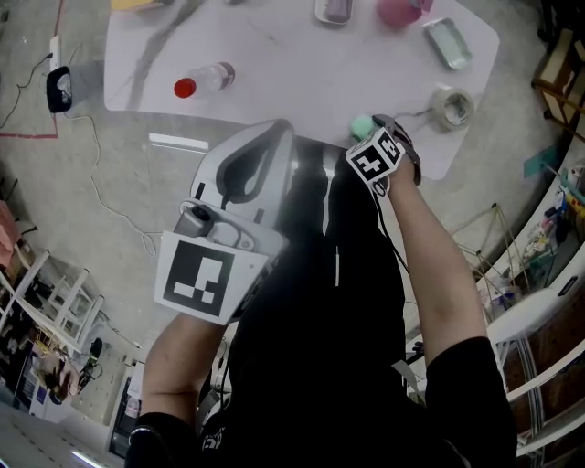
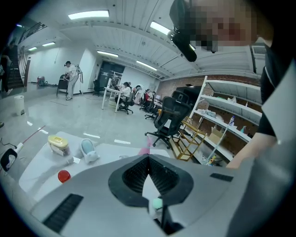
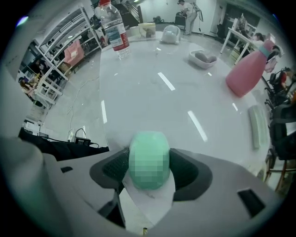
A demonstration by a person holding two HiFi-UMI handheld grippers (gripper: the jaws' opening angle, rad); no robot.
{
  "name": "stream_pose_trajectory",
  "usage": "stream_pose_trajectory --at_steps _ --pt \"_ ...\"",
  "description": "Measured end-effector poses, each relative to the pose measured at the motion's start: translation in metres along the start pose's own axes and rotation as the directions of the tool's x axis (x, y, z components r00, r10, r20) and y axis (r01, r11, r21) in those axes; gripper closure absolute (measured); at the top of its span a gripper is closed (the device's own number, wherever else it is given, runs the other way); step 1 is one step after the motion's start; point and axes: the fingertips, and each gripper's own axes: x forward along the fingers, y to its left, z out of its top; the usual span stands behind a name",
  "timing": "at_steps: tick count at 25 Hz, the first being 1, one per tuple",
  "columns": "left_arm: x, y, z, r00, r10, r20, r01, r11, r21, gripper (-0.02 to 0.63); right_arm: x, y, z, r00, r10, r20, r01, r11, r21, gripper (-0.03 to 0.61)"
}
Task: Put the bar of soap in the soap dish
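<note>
Right tool (image 3: 149,152) is clamped on the green soap bar (image 3: 149,167), one pad on each side, pointing straight down. Bar sits in the jaws at the near edge of the bench (image 1: 302,55), right of centre.

Left tool (image 2: 148,158): jaws fully together, nothing between them. I'm holding it up off the bench, near and left, well apart from the right tool. Its marker cube (image 1: 208,274) faces the head camera.

Soap dish (image 1: 448,43): I take the pale oblong tray at the far right of the bench for it, though it's too small in the head view to be sure. It's well apart from the soap bar. Tape roll (image 1: 452,105) lies between the two, just right of the right tool.

Pink bottle (image 1: 402,11) is at the far edge, left of the dish. Small bowl (image 1: 334,9) with a grey lump in it is left of that. Water bottle (image 1: 208,79) with a red cap is on the left half of the bench, well apart from the rest. Cables (image 1: 101,196) run across the floor left of the bench.
</note>
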Motion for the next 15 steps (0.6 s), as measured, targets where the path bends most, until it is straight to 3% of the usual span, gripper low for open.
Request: stream_pose_trajectory --at_steps 5,15 --pt "0.005 0.003 -0.006 1.000 0.002 -0.009 -0.002 1.000 -0.010 0.604 0.003 -0.003 0.002 0.997 -0.032 -0.064 0.035 0.999 0.038 0.288" --pt "-0.004 -0.005 0.002 1.000 0.004 -0.005 -0.004 1.000 0.001 0.604 0.000 -0.001 -0.003 1.000 0.006 -0.009 -0.006 1.000 0.024 0.291"
